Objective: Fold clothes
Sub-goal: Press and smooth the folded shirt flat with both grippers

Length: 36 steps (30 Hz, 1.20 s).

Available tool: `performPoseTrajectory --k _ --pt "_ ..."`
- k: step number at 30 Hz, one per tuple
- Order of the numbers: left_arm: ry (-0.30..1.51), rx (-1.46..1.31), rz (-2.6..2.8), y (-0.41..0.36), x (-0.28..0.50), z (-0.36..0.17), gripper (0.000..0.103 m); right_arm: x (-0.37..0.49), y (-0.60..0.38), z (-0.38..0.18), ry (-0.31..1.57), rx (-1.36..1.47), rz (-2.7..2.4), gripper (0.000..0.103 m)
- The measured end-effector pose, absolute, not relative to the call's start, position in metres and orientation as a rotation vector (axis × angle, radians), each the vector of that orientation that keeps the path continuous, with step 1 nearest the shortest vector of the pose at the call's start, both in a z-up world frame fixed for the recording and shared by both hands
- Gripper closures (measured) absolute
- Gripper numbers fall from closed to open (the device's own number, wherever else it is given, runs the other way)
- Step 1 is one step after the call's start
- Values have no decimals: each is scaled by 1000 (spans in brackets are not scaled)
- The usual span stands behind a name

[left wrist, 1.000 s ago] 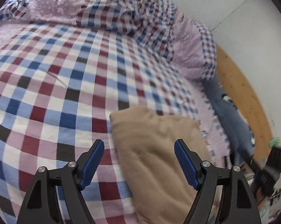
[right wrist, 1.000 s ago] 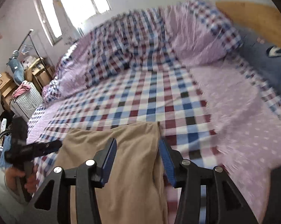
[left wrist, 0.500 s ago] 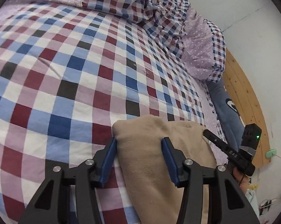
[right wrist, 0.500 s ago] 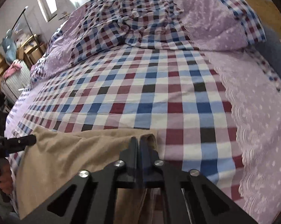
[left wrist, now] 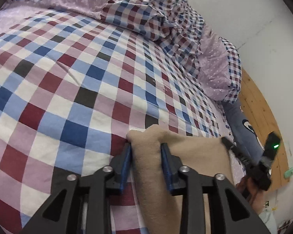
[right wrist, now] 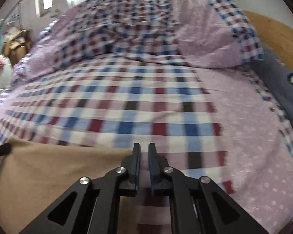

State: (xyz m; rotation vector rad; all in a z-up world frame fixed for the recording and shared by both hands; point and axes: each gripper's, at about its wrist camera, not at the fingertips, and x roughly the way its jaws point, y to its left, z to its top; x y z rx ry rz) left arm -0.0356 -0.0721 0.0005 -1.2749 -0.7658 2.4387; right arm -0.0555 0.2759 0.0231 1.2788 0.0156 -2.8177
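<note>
A tan garment (left wrist: 195, 156) lies on the checked bedsheet (left wrist: 78, 74). My left gripper (left wrist: 146, 146) is shut on a bunched corner of it, the cloth squeezed between the blue pads. In the right wrist view the garment (right wrist: 54, 167) spreads to the left, and my right gripper (right wrist: 144, 148) sits at its right edge with jaws nearly together. A narrow gap shows between them and no cloth is plainly visible in it; this view is motion-blurred. The right gripper also shows in the left wrist view (left wrist: 243, 156).
A crumpled checked and lilac duvet (right wrist: 136, 29) is piled at the far side of the bed. A navy pillow (left wrist: 243, 128) lies by the wooden headboard (left wrist: 263, 120). Boxes and clutter (right wrist: 13, 42) stand under a window at the far left.
My left gripper has closed from wide open onto the garment's corner. My right gripper closed, then drew back and lifted slightly; its jaws now show a small gap.
</note>
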Motion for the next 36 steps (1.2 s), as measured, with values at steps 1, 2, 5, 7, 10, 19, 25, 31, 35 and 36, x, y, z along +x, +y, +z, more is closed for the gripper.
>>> performPoseTrajectory --k 1,2,5,7,10,19,25,31,35,36 --pt "-745 -1280 2462 -72 -36 3 53 -54 278 31 -15 1263 -2826 95" --pt "-717 -1285 2494 -71 -35 7 42 -52 279 39 -45 1248 -2834 94" --pt "-646 -1261 2655 -74 -28 24 29 -41 273 67 -140 1150 -2827 64" --pt "-666 -1213 2693 -78 -23 34 28 -37 256 77 -171 1105 -2779 50" --pt "-672 -1145 2703 -73 -19 51 28 -34 226 83 -166 1080 -2700 50" --pt "-347 -1131 2637 4 -31 50 20 -55 211 12 -58 1341 -2651 45" --pt "-132 -1259 2656 17 -44 17 20 -60 208 1 16 1352 -2669 38" --pt "-154 -1289 2649 10 -46 6 15 -58 206 -2 41 1338 -2688 36" --pt "-162 -1302 2641 9 -47 4 14 -56 207 0 39 1333 -2697 36" --pt "-161 -1303 2641 9 -46 4 13 -53 206 1 46 1326 -2704 35"
